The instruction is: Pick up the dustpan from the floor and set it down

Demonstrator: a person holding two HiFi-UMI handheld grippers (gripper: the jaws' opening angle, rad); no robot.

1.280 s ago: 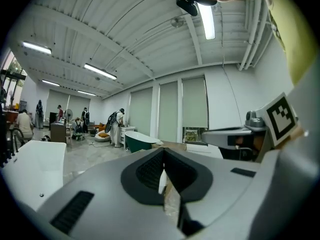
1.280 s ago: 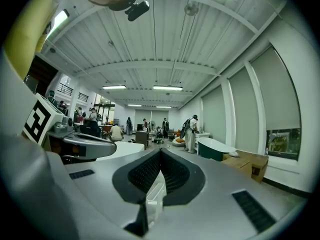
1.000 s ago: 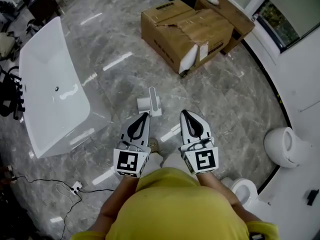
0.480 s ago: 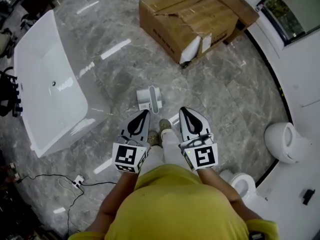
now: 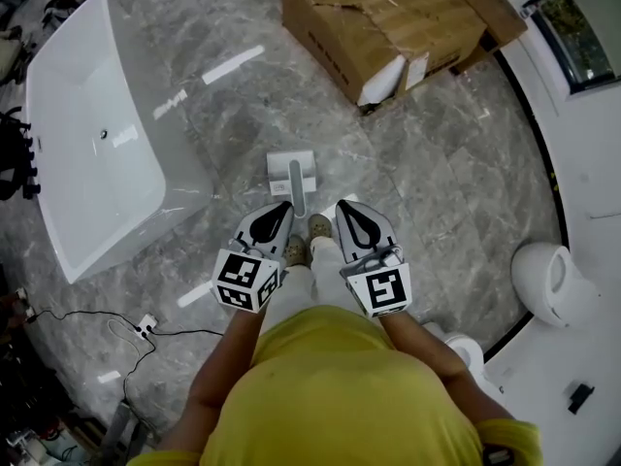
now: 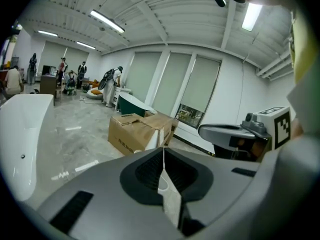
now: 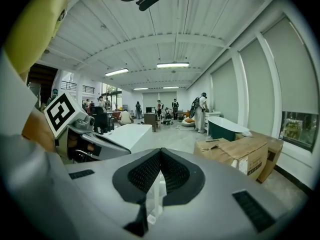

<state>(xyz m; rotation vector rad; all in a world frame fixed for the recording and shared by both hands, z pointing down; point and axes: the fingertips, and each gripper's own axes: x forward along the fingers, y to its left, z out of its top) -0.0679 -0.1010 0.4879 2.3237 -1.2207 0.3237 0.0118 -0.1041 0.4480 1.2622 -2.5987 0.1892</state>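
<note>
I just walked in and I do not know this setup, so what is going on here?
A person in a yellow shirt stands on a marble floor with a tool in each hand. The left tongs and the right tongs are both shut and hold nothing. They are poised above a white dustpan, which lies on the floor by the feet, not yet picked up. A white bathtub and a cardboard box stand nearby.

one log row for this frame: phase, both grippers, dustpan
phase: pre-grasp | left gripper: shut, empty | right gripper: shut, empty | dustpan: on floor just ahead of both grippers, not gripped
</note>
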